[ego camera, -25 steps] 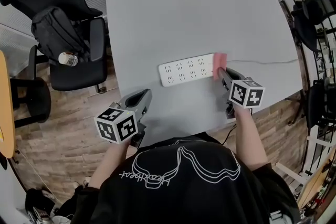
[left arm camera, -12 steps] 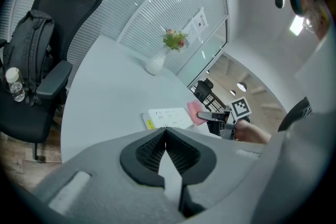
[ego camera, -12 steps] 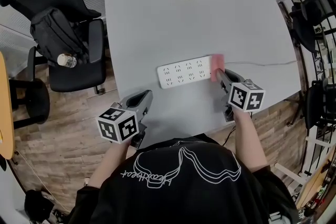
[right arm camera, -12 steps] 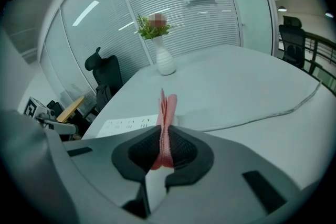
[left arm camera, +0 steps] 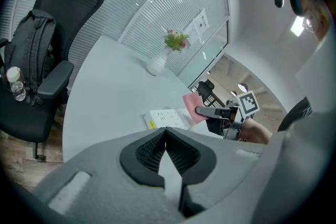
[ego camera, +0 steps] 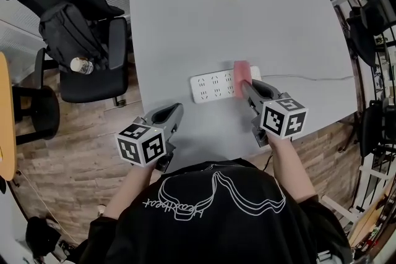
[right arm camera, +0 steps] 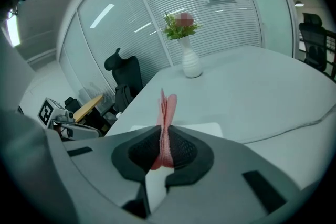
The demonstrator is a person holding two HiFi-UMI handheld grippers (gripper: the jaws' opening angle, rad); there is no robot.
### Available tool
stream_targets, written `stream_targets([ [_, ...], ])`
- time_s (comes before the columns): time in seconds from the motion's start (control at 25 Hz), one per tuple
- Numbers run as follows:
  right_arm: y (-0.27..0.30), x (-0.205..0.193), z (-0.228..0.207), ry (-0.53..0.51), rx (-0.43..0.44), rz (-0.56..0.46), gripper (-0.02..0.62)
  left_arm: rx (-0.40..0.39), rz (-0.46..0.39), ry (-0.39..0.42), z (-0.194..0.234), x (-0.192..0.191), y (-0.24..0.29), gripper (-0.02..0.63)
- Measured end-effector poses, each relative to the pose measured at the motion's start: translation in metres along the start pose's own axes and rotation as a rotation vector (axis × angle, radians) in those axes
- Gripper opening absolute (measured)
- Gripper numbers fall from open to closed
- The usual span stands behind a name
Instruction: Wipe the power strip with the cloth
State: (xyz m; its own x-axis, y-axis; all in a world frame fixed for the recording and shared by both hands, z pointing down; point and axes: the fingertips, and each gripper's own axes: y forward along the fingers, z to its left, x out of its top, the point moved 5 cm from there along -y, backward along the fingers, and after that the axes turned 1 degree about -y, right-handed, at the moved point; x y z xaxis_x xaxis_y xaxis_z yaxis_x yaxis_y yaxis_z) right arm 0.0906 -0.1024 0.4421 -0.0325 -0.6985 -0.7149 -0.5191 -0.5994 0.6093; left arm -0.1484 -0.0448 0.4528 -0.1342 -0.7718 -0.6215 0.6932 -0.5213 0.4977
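- Grey table (ego camera: 185,21) is carrying a white power strip (ego camera: 213,86), lying near the front edge.
- Right gripper (ego camera: 243,86) is clamping a pink cloth (ego camera: 241,73) and holding it over the strip's right part.
- Left gripper (ego camera: 176,110) is hanging by the front edge, jaws closed together on nothing.
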Motion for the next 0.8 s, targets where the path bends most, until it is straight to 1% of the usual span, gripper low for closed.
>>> stream_targets([
  [0.4, 0.036, -0.006, 0.056, -0.053, 0.141, 0.045, 0.043, 0.008, -0.001, -0.008, 0.004, -0.001, -0.002, 0.012],
  [0.56, 0.046, -0.009, 0.067, -0.068, 0.173, 0.064, 0.043, 0.011, -0.01, -0.017, 0.003, -0.001, -0.002, 0.012],
  [0.8, 0.059, -0.019, 0.082, -0.077, 0.199, 0.091, 0.043, 0.02, 0.002, -0.018, 0.007, -0.004, -0.002, 0.012],
])
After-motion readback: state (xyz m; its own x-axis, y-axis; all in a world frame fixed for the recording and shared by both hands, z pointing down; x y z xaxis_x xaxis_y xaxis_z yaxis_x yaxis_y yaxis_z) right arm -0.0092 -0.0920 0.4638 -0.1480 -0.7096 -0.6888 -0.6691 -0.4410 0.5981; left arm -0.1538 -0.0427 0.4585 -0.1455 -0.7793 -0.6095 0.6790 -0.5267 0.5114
